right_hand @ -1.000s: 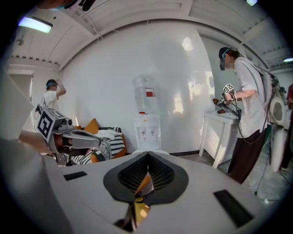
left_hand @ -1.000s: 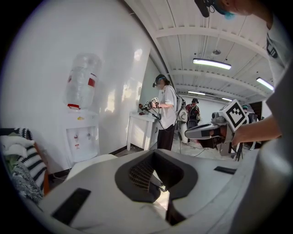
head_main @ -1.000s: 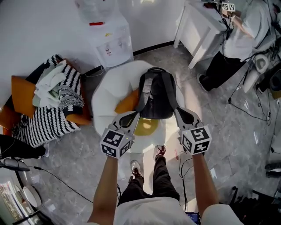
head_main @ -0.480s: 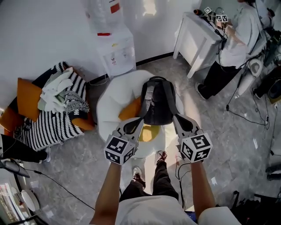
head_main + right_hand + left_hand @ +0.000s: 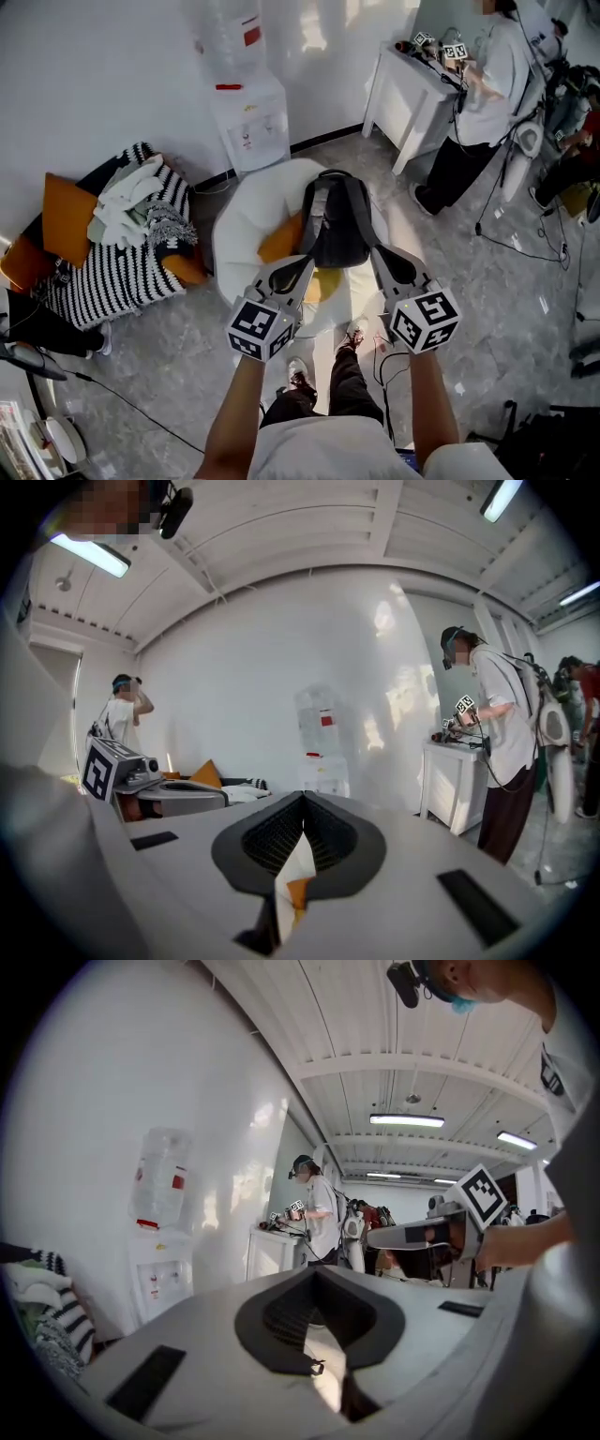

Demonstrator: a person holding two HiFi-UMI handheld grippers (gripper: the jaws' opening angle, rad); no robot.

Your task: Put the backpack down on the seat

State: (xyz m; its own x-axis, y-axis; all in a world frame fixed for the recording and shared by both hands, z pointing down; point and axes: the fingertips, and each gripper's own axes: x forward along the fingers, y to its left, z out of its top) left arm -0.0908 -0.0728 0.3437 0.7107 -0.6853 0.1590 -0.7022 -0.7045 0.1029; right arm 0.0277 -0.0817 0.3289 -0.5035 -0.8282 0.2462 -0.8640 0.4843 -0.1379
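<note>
The backpack (image 5: pixel 336 225) sits on the white seat (image 5: pixel 246 234), seemingly upright; L gripper (image 5: pixel 302 267) & R gripper (image 5: pixel 379 255) both pressed together nearby.

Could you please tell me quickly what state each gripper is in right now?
Left gripper: closed, holding nothing.
Right gripper: closed, holding nothing.

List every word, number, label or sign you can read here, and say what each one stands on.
No text in these pictures can be read.
Red label on the water bottle: too small to read.
Stickers on the front of the water dispenser: too small and blurred to read.
Square markers on the left tool and the right tool: black-and-white patterns, no letters or numbers.
</note>
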